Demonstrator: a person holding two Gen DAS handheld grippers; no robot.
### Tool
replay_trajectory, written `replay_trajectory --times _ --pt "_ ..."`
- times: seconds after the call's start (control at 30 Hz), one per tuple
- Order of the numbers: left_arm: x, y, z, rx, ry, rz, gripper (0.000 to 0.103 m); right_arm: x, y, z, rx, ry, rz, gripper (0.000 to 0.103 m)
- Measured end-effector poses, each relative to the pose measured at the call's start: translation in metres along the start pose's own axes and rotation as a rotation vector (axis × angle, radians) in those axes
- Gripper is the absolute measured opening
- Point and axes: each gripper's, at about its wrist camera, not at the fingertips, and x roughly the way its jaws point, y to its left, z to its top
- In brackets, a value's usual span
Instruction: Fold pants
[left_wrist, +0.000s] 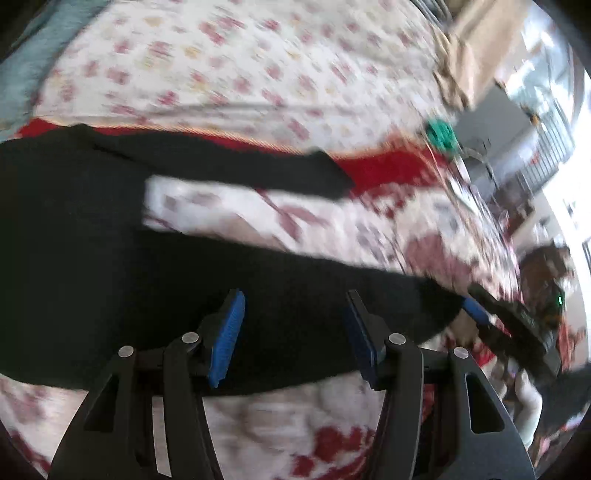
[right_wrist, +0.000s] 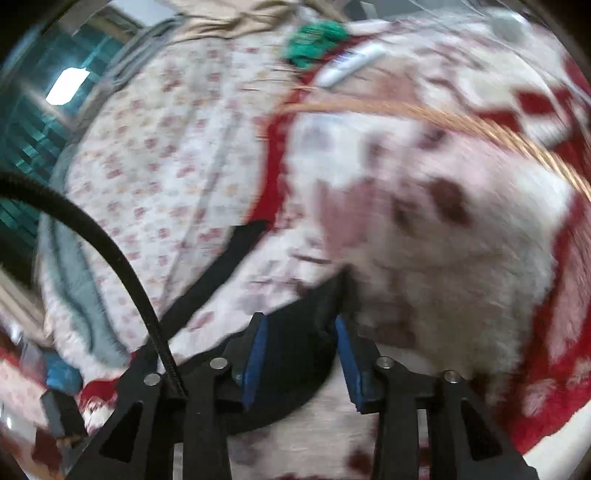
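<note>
Black pants lie spread on a white and red fleece blanket, the two legs running to the right. My left gripper is open, its blue pads just above the nearer leg. The right gripper shows at that leg's end in the left wrist view. In the right wrist view, my right gripper is open with the black leg end lying between its pads; the other leg runs away to the upper left. Both views are blurred.
A floral sheet covers the bed beyond the blanket. A green object, a white tube and a coppery cord lie at the far side. A black cable crosses the left. A teal cloth lies far left.
</note>
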Motion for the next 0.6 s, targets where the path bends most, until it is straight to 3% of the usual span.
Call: replay_trajectory --times 0.1,0.23,0.33,0.4,0.6 --pt "-0.020 0.035 0.020 -0.088 -0.049 0.021 0.063 0.023 0.026 0.004 -0.022 0.045 0.121 0.042" --pt "-0.037 0.078 0.042 -0.189 -0.097 0.072 0.063 0.078 0.052 0.012 -0.021 0.122 0.198 0.042" --pt "-0.039 0.106 0.058 -0.263 -0.096 0.072 0.063 0.117 0.062 0.018 -0.007 0.163 0.212 0.043" --pt "-0.037 0.125 0.069 -0.316 -0.092 0.066 0.063 0.144 0.064 0.024 0.005 0.181 0.177 0.043" --pt "-0.023 0.161 0.091 -0.423 -0.083 0.077 0.063 0.174 0.068 0.053 0.028 0.187 0.168 0.044"
